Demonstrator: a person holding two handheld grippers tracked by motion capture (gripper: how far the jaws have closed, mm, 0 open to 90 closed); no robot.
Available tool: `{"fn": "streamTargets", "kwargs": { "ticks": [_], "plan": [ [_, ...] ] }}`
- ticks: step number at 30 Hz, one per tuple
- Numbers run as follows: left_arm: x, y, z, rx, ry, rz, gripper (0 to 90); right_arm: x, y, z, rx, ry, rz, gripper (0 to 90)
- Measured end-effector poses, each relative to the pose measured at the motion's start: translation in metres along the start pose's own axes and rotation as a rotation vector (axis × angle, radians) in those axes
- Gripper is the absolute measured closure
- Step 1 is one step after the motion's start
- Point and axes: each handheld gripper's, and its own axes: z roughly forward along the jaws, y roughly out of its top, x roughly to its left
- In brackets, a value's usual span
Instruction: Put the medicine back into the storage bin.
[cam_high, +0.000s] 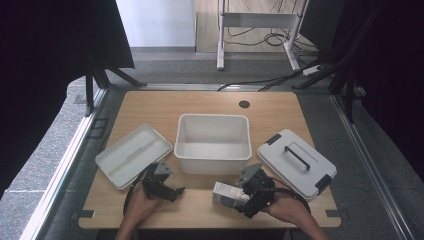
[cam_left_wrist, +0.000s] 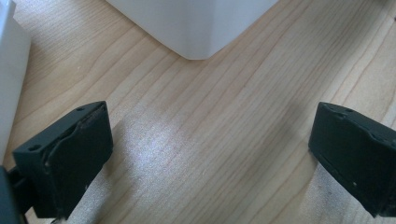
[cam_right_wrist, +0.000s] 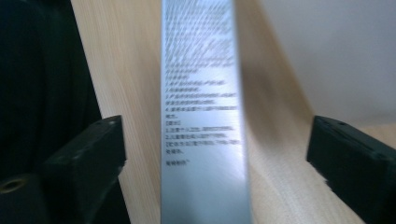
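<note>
A slim silver box (cam_high: 226, 194) with printed text lies on the wooden table (cam_high: 200, 105) near its front edge. My right gripper (cam_high: 244, 198) is open around the silver box (cam_right_wrist: 201, 116), which stands between the jaws with a gap on each side. My left gripper (cam_high: 175, 192) is open over bare wood to the left of the box, nothing between its fingers. In the left gripper view my left gripper (cam_left_wrist: 210, 158) points at a corner of the white bin (cam_left_wrist: 196, 28).
An empty white bin (cam_high: 212, 142) sits mid-table. A shallow white tray (cam_high: 132, 155) lies to its left, close to my left gripper. A grey lid with a black handle and clips (cam_high: 296, 162) lies at the right. The table's front edge is just below both hands.
</note>
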Motion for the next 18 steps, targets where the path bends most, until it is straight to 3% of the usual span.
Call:
{"fn": "streamTargets", "kwargs": {
  "ticks": [4,9,15,18],
  "plan": [
    [0.0,0.0,0.0,0.0,0.0,0.0,0.0,0.005,0.009,0.019,0.148,0.02,-0.052,11.9],
    [0.0,0.0,0.0,0.0,-0.001,0.001,0.0,0.005,0.018,0.029,0.244,0.028,-0.078,21.2],
    [0.0,0.0,0.0,-0.002,-0.002,0.002,0.1,0.004,0.027,0.036,0.337,0.027,-0.103,45.2],
    [0.0,0.0,0.0,-0.002,-0.002,0.003,0.3,0.001,0.03,0.037,0.358,0.045,-0.101,52.4]
  ]
}}
